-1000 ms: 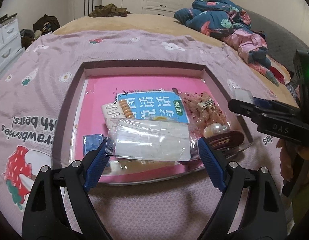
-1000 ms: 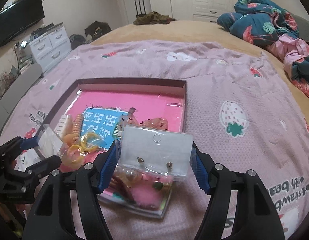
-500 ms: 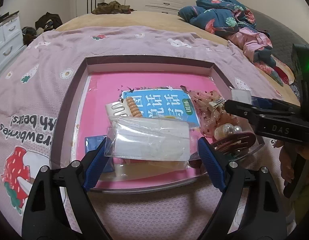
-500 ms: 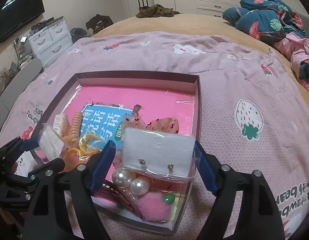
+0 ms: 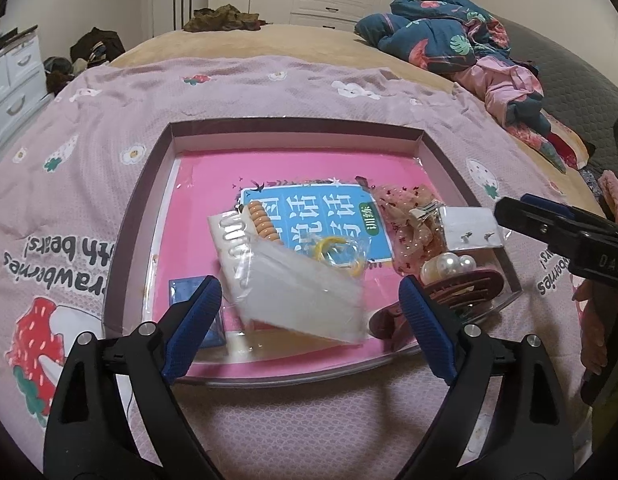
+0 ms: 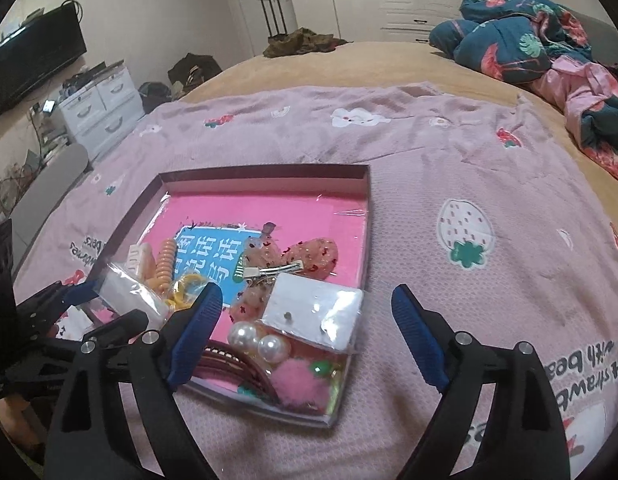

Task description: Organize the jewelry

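Note:
A shallow box [image 5: 157, 184] with a pink floor lies on the bed; it also shows in the right wrist view [image 6: 265, 171]. My left gripper [image 5: 311, 304] is open, and a clear bag with a white card [image 5: 305, 292] lies tilted between its fingers on other items. My right gripper [image 6: 307, 320] is open, and the earring card in its clear sleeve [image 6: 315, 312] lies in the box's near right corner, also seen in the left wrist view [image 5: 471, 228]. Two pearls [image 6: 259, 340], a dark red hair clip [image 5: 449, 296], yellow hair ties [image 5: 333, 250] and a pink bow [image 6: 305, 256] lie in the box.
A mauve blanket [image 6: 469, 184] with strawberry prints covers the bed. Bundled bedding [image 6: 529, 48] lies at the far right. White drawers [image 6: 97, 112] and a television [image 6: 33, 68] stand at the left. My right gripper shows at the right of the left wrist view [image 5: 565, 232].
Both grippers have opened. The clear bag has dropped from my left gripper and tilted onto the box's contents. The earring card has dropped from my right gripper into the box's corner.

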Action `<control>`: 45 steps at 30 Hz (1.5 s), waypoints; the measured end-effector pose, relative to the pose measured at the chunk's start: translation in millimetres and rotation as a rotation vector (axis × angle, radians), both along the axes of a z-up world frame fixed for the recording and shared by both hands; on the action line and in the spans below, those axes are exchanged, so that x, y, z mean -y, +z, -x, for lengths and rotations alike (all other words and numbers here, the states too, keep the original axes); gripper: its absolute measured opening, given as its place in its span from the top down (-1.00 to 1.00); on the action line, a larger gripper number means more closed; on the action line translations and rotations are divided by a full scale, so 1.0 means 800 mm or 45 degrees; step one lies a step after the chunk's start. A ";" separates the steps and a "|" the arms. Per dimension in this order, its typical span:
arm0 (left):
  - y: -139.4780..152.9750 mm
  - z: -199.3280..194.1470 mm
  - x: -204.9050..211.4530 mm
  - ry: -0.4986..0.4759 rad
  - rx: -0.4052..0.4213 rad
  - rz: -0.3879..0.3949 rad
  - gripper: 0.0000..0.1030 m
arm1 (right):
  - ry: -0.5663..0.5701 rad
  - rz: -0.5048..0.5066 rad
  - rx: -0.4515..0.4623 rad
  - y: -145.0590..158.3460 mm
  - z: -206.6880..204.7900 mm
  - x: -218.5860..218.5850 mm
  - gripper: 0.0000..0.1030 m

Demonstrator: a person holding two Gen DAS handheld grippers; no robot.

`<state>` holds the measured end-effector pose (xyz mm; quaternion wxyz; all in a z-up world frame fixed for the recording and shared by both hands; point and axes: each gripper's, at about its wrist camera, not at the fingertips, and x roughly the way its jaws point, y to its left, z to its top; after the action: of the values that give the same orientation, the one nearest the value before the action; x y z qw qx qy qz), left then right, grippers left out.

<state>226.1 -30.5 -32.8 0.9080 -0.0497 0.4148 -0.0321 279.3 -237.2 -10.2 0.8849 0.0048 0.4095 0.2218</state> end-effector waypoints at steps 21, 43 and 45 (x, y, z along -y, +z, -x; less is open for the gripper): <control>0.067 0.063 -0.006 0.051 0.127 0.016 -0.81 | -0.060 0.029 0.195 0.048 0.119 0.027 -0.91; 0.062 0.180 -0.032 0.116 0.156 -0.034 -0.82 | -0.072 0.038 0.250 0.042 0.210 0.014 -0.91; 0.059 0.187 -0.033 0.120 0.160 -0.038 -0.82 | -0.072 0.045 0.258 0.042 0.216 0.013 -0.91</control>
<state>76.8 -4.1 14.0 0.9334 -0.0536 0.3545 0.0136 106.4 -247.4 23.1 0.9277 -0.0217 0.3214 0.1888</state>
